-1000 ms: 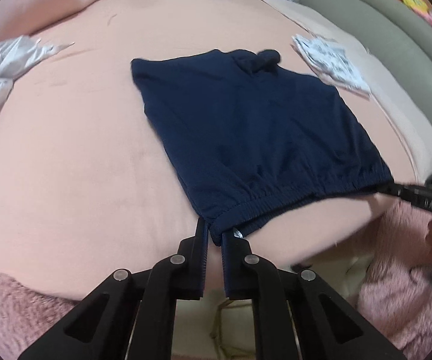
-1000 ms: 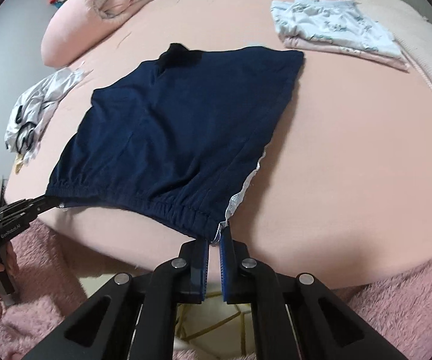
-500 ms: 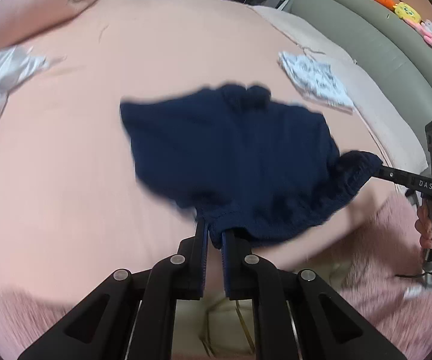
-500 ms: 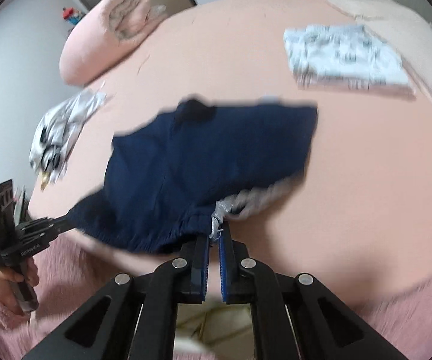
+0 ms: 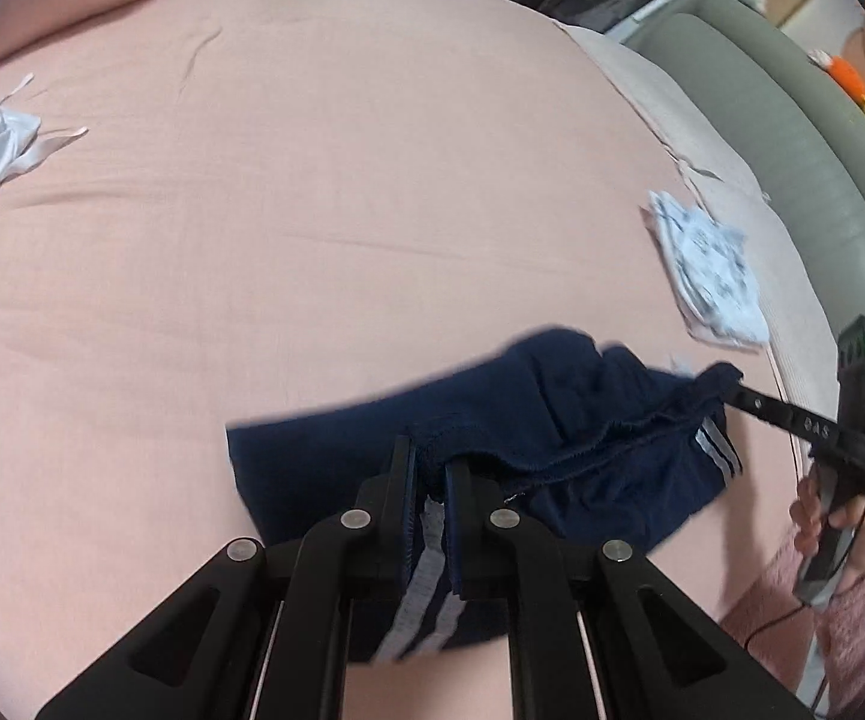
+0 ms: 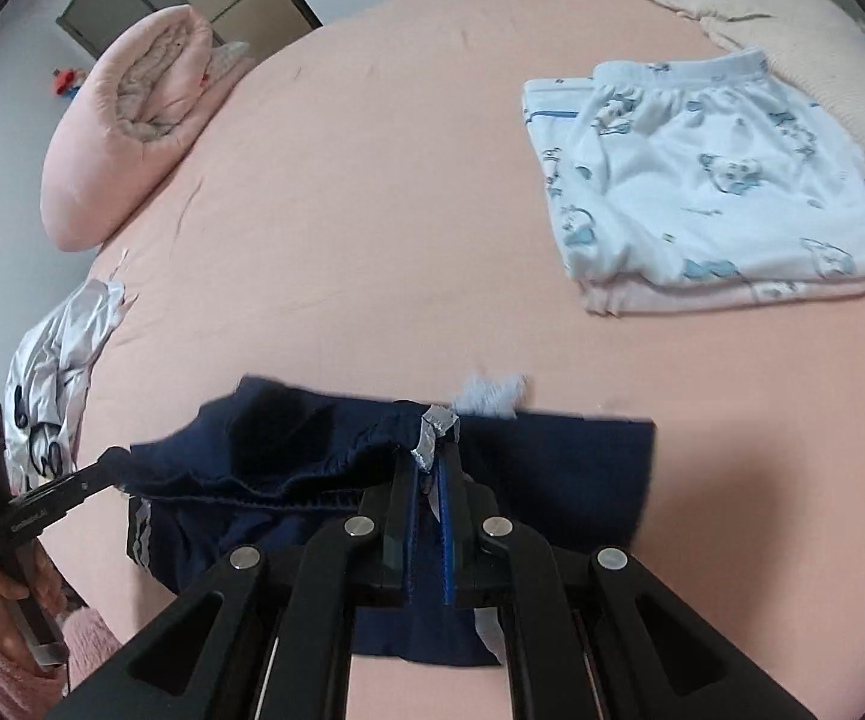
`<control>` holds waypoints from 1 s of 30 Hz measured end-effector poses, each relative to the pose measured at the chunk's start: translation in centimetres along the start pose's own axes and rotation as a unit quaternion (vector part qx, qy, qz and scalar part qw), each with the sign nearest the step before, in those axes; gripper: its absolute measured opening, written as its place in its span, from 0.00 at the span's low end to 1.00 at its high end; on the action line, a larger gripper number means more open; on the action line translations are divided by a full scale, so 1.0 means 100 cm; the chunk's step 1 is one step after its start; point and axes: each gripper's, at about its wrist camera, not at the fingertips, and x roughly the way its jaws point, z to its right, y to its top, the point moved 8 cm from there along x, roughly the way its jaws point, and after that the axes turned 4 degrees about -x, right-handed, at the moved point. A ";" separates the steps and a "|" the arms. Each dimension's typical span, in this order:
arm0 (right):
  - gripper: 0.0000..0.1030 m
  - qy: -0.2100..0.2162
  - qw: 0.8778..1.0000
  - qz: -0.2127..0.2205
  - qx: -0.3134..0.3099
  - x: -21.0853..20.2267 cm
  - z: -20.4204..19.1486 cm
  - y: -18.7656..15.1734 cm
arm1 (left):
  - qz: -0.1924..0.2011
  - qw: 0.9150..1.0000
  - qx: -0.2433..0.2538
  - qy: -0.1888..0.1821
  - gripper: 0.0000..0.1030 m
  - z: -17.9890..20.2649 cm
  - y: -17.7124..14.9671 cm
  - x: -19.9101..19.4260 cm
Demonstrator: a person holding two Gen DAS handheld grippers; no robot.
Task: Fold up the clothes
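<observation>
Navy shorts (image 5: pixel 552 420) with grey side stripes lie doubled over on the pink bed (image 5: pixel 312 180), waistband carried forward over the legs. My left gripper (image 5: pixel 429 471) is shut on one waistband corner. My right gripper (image 6: pixel 429 471) is shut on the other corner, where the shorts (image 6: pixel 552 468) show a grey stripe. In the left wrist view the right gripper (image 5: pixel 738 393) holds the waistband's far end; in the right wrist view the left gripper (image 6: pixel 114 462) does the same at the left.
A folded white patterned garment (image 6: pixel 702 180) on a folded pink one lies at the right, also in the left wrist view (image 5: pixel 702 264). A crumpled silvery garment (image 6: pixel 54 396) lies at the left. A rolled pink quilt (image 6: pixel 132 120) sits at the back left. A grey headboard (image 5: pixel 792 138) borders the bed.
Both grippers lifted the waistband from the bed's near edge and carried it forward over the shorts, folding them in half. The shorts now form a shorter, doubled shape.
</observation>
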 end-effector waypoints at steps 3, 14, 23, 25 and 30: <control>0.04 0.001 1.000 -0.010 0.002 0.013 -0.001 0.010 | -0.024 1.000 -0.018 0.001 0.08 -0.009 0.009 0.022; 0.34 -0.029 0.997 0.070 0.026 -0.021 0.017 0.013 | 0.056 0.997 0.021 0.043 0.78 -0.020 0.032 -0.022; 0.34 -0.085 0.975 0.052 -0.198 0.029 -0.067 -0.003 | 0.020 0.975 0.196 0.106 0.78 0.027 0.005 0.017; 0.34 -0.087 0.977 0.042 -0.192 0.045 -0.069 0.011 | 0.020 0.990 0.133 0.047 0.78 0.028 0.016 0.015; 0.33 -0.120 0.975 0.022 -0.184 0.074 -0.051 0.027 | 0.012 0.999 0.034 -0.007 0.76 0.003 0.031 -0.001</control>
